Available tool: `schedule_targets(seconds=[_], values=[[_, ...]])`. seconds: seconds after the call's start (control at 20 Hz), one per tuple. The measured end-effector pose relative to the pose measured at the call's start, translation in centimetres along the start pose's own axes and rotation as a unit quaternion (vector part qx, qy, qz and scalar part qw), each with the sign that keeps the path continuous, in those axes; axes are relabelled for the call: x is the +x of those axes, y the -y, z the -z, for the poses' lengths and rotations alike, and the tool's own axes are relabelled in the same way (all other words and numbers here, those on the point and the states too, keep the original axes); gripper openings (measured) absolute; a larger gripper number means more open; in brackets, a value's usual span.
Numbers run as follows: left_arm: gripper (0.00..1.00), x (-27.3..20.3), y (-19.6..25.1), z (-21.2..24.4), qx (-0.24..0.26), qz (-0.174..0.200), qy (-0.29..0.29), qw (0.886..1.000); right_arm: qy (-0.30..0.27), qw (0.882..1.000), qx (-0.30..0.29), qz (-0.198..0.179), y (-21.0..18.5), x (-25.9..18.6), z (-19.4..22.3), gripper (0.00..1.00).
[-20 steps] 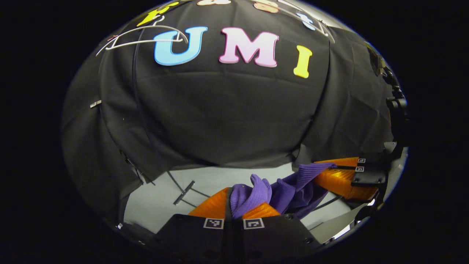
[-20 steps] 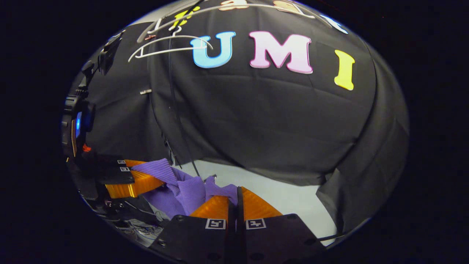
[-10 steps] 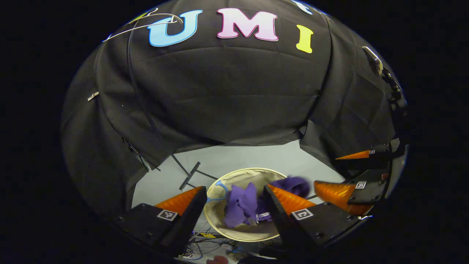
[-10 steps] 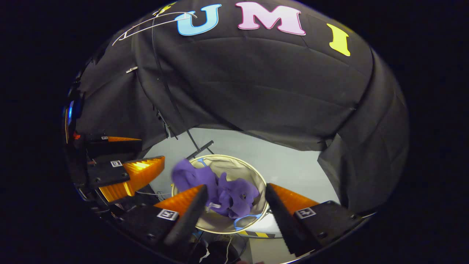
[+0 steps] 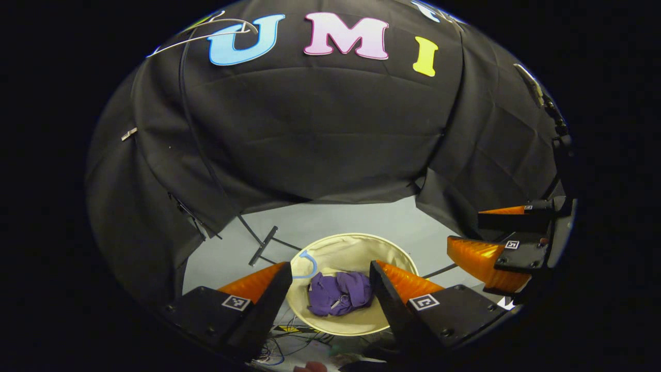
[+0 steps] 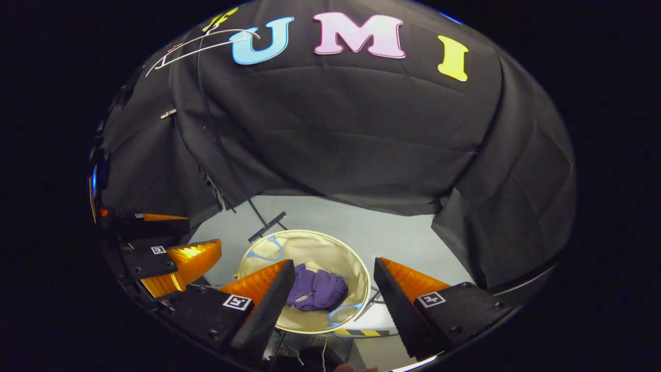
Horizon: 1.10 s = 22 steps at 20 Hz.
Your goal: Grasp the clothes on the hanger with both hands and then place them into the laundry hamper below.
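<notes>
Lying in hamper: purple clothes | hanger bare

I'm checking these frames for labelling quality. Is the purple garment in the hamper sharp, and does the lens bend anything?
Left gripper view: purple garment sharp and evenly lit inside the hamper; fisheye bows the booth wall. Right gripper view: garment equally crisp, hamper rim curved, with bright highlights on the other hand-held gripper.

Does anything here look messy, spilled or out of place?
Nothing stands out. The purple clothes lie crumpled inside the laundry hamper, none hanging over its rim. The bare hanger hangs up by the wall. Both hand-held grippers are open above the hamper.
</notes>
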<state>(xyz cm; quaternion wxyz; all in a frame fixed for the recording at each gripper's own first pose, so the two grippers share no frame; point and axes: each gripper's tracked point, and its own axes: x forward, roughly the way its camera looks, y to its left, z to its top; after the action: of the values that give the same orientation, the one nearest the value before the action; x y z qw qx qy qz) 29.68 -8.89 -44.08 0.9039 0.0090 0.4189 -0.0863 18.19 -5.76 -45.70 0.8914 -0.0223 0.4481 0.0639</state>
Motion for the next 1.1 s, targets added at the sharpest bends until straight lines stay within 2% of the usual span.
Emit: schedule_targets(seconds=[0.15,0.3,0.4,0.5,0.6,0.8,1.1], values=[[0.95,-3.1,-0.3,-1.0,-0.01,0.003,0.023,1.0,0.023,1.0,0.004,0.011,-1.0,-2.8,-1.0,1.0],[0.96,-6.9,-0.8,-2.8,-0.004,0.004,0.06,0.998,0.074,0.997,-0.002,0.033,-1.4,-6.1,-3.7,1.0],[0.96,-9.8,-0.9,-4.4,0.002,0.0,0.091,0.996,0.09,0.996,0.027,0.01,-3.4,-8.3,-4.6,1.0],[0.96,-12.8,-1.3,-5.7,-0.003,-0.004,0.126,0.992,0.121,0.992,0.02,0.023,-4.0,-10.4,-6.7,0.99],[0.96,-15.4,-2.2,-6.3,-0.014,-0.005,0.154,0.988,0.154,0.987,0.012,0.04,-4.3,-13.3,-9.2,0.99],[0.96,-20.8,-3.1,-8.4,-0.021,-0.004,0.211,0.977,0.211,0.975,0.034,0.056,-5.2,-18.3,-12.3,0.99],[0.95,-29.4,-2.8,-11.8,-0.002,0.01,0.303,0.953,0.307,0.947,0.041,0.083,-5.5,-26.0,-16.9,0.98]])
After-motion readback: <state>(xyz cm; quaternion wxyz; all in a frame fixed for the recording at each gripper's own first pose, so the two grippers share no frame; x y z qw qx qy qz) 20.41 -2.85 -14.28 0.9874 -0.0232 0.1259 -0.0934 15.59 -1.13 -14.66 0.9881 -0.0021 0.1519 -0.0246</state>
